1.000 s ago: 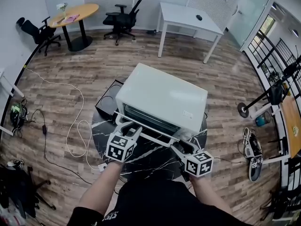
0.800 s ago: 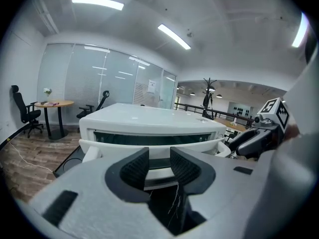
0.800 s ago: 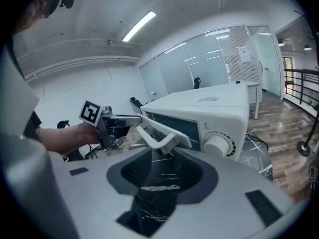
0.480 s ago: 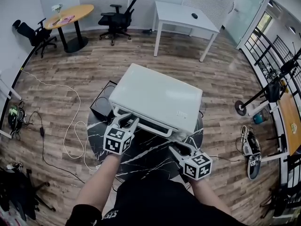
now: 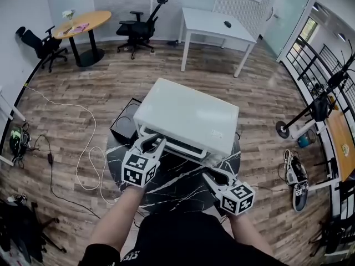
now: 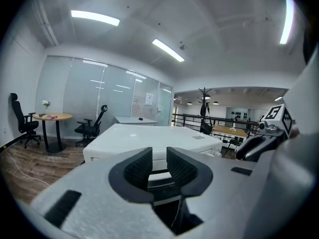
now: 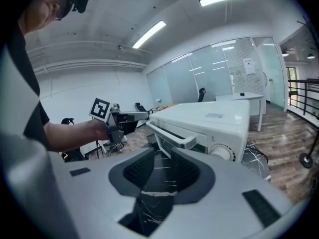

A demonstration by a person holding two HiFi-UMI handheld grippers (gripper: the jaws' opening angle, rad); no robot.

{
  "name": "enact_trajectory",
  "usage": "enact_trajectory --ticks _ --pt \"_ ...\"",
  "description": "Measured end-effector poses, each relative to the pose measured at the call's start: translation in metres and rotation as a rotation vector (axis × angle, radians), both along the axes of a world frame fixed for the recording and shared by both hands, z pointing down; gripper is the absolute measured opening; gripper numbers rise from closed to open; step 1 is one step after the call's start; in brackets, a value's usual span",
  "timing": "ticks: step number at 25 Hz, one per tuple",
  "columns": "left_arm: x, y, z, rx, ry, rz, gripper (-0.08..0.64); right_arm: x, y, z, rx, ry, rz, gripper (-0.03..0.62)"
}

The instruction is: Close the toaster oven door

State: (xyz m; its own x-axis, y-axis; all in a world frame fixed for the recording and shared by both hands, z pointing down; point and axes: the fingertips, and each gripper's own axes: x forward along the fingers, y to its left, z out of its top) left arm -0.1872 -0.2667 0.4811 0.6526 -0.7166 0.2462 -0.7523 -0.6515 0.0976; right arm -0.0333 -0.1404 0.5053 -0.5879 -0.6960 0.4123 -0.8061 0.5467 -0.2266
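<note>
The white toaster oven [image 5: 188, 115] stands on a round black marble table [image 5: 177, 187]. Its door is up against the front, and the white bar handle [image 5: 176, 143] runs across the top edge. My left gripper [image 5: 151, 144] sits just in front of the handle's left end. Its jaws are closing, a narrow gap still shows, and nothing is between them [image 6: 159, 166]. My right gripper [image 5: 215, 176] hangs over the table, back from the oven's right front corner. Its jaws are also closing with nothing between them [image 7: 160, 171]. The handle [image 7: 172, 135] and a knob [image 7: 223, 152] show beyond.
A black box [image 5: 125, 125] sits on the wood floor left of the table, beside a looping white cable [image 5: 87, 148]. Farther off are a white desk [image 5: 213, 25], a round wooden table [image 5: 83, 21] and office chairs [image 5: 138, 25]. Shoes [image 5: 297, 176] lie at the right.
The oven door has swung up from partly open to against the oven front. Both grippers' jaws have narrowed. The right gripper has drawn back from the door toward me.
</note>
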Motion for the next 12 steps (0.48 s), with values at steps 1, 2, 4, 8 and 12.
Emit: enact_trajectory --ticks 1,2,4,8,12 --pt "-0.002 0.005 -0.005 0.012 0.008 0.005 0.085 -0.006 0.004 -0.006 0.018 -0.003 -0.011 0.107" --pt "-0.005 0.009 -0.01 0.026 0.014 0.01 0.08 -0.011 0.009 -0.012 0.036 -0.006 -0.02 0.101" --pt "-0.007 0.016 -0.023 0.056 0.023 0.02 0.074 -0.018 0.016 -0.026 0.071 -0.006 -0.044 0.089" --pt "-0.011 0.026 -0.041 0.08 0.041 0.029 0.066 -0.026 0.023 -0.056 0.144 0.028 -0.118 0.02" --pt "-0.023 0.04 -0.064 0.112 0.034 0.008 0.052 -0.031 0.008 -0.103 0.245 -0.019 -0.15 0.006"
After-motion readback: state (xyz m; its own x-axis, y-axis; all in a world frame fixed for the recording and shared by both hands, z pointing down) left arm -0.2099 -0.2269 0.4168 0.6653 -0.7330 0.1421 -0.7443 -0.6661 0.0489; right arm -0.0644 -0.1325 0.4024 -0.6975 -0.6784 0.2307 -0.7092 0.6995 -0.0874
